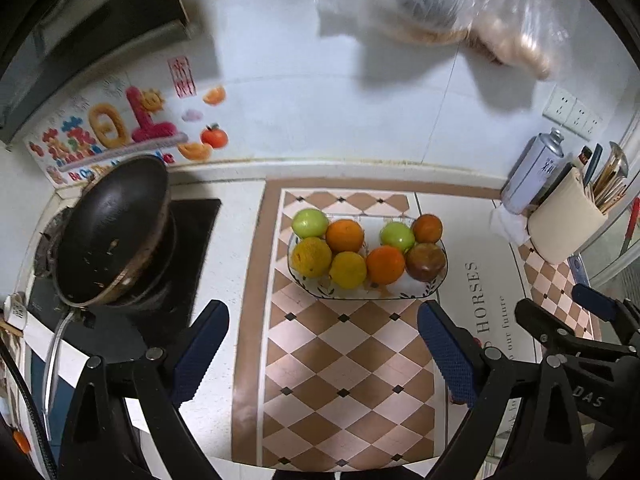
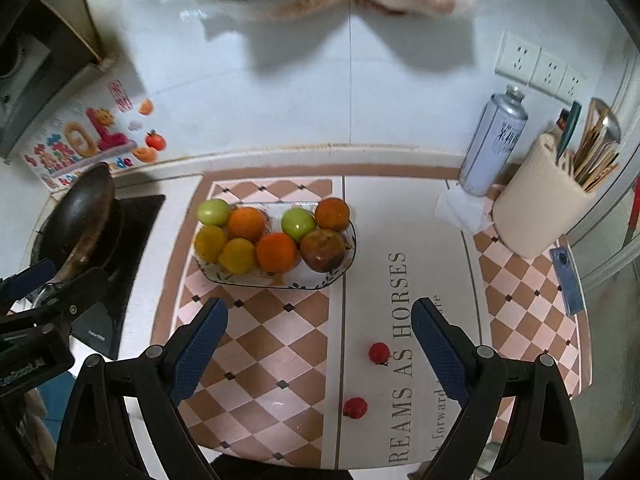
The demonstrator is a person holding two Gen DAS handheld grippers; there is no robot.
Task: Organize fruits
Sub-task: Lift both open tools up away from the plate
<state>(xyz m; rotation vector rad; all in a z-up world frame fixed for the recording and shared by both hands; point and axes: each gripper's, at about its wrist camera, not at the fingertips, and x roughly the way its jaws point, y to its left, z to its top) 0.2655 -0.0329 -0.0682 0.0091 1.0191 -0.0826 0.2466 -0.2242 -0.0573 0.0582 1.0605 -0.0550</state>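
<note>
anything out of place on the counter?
Two small red fruits lie loose on the mat, apart from the dish holding the rest. The brownish fruit there looks blotchy, possibly bruised.

1. The left gripper (image 1: 322,346) is built from black plastic arms, shaped as angular struts
2. Its fingers (image 1: 200,350) are faced with dark blue, finely ribbed pads
3. Round silver screws are set at the arm joints, at 8 and 4 o'clock in the view
4. The right gripper (image 2: 318,346) is made alike; white lettering is printed on its body, seen at 4 o'clock from the left wrist
</note>
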